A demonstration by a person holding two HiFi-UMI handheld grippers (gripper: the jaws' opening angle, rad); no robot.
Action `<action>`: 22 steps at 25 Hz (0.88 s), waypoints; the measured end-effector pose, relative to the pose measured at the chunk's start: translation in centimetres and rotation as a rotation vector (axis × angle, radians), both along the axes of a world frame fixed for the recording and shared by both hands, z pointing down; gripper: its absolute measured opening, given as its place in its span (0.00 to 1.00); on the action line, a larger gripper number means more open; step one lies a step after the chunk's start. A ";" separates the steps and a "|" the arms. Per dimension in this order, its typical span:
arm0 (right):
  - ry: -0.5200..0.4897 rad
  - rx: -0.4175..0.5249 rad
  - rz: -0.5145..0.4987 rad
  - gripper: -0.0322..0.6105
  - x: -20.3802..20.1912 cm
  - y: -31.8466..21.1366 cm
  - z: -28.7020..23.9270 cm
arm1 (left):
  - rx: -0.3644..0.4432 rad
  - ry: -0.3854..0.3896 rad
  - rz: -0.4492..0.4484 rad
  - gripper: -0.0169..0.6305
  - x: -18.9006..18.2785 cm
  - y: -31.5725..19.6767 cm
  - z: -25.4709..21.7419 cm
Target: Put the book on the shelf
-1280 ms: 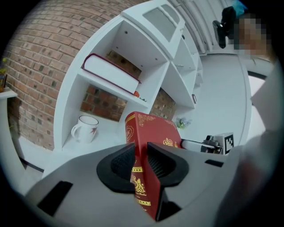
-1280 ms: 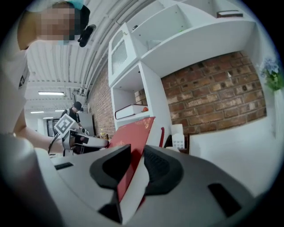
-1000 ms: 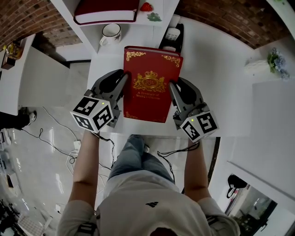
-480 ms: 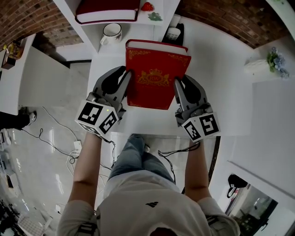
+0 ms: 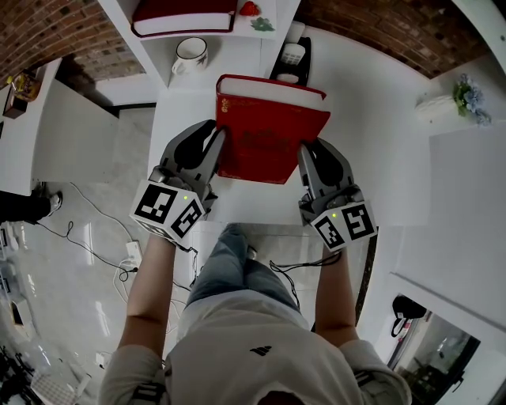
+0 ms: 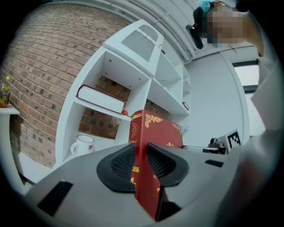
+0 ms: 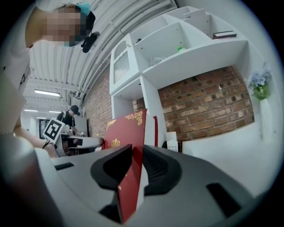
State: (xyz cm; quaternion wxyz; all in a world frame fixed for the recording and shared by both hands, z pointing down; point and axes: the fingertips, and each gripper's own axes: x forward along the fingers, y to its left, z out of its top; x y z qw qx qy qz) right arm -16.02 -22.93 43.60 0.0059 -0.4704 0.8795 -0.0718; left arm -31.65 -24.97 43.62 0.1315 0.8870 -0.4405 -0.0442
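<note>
Just short of the white shelf, on the person's side, the red book is up in the air, carried between both grippers. It is tipped so that its gold-printed cover faces back toward the person and its white page edge faces the shelf.

The left gripper pinches the book's left edge, and the left gripper view shows both ribbed pads tight on the red cover. The right gripper has the opposite edge. Its jaws have just been closing, and the right gripper view shows the cover and page block between them, with the pads on it. Both grippers point roughly level at the shelf.

Step, as a judgement: the pick-up is done and the carry to the shelf is under way, with the book not yet in any compartment.

Shelf contents:
- One compartment holds a dark red book lying flat, with a small red thing just beside it.
- The compartment nearer the person has a white mug and bare floor beside it.
- The gripper views show more compartments higher up, and these look mostly bare.

Next move, as a guess: push the book forward and line its leading edge up with an opening that has room. That means either the space beside the mug or the top of the flat book. Both pinches should hold until the book is bearing on the shelf board.

Each pinch is only on a thin edge, so the book could pivot or slip if one side lets go early. The mug is near the likely path and needs to be cleared.
</note>
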 end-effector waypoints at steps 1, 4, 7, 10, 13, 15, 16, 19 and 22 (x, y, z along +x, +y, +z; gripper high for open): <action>0.001 -0.003 0.002 0.18 0.0 0.3 0.0 | 0.000 -0.001 -0.003 0.17 0.0 0.3 0.0; -0.003 -0.014 0.009 0.17 0.0 1.3 0.0 | -0.001 -0.006 -0.015 0.17 0.0 1.2 -0.1; -0.007 -0.019 0.015 0.17 0.0 2.2 -0.1 | 0.000 -0.017 -0.029 0.17 0.0 2.1 -0.2; 0.001 -0.021 0.019 0.17 -0.1 3.2 -0.1 | 0.004 -0.028 -0.043 0.17 -0.1 3.2 -0.2; 0.007 -0.028 0.024 0.17 -0.1 4.1 0.0 | 0.009 -0.035 -0.062 0.17 -0.1 4.2 -0.1; -0.001 -0.035 0.029 0.17 -0.1 4.7 0.2 | 0.012 -0.038 -0.076 0.16 -0.1 4.8 0.0; -0.004 -0.039 0.031 0.17 -0.2 4.9 0.2 | 0.013 -0.039 -0.082 0.16 -0.2 5.1 0.0; 0.001 -0.050 0.028 0.17 -0.4 5.5 0.2 | 0.019 -0.058 -0.092 0.16 -0.2 5.7 0.1; 0.010 -0.060 0.023 0.17 -0.4 6.0 0.4 | 0.026 -0.077 -0.096 0.16 -0.2 6.3 0.2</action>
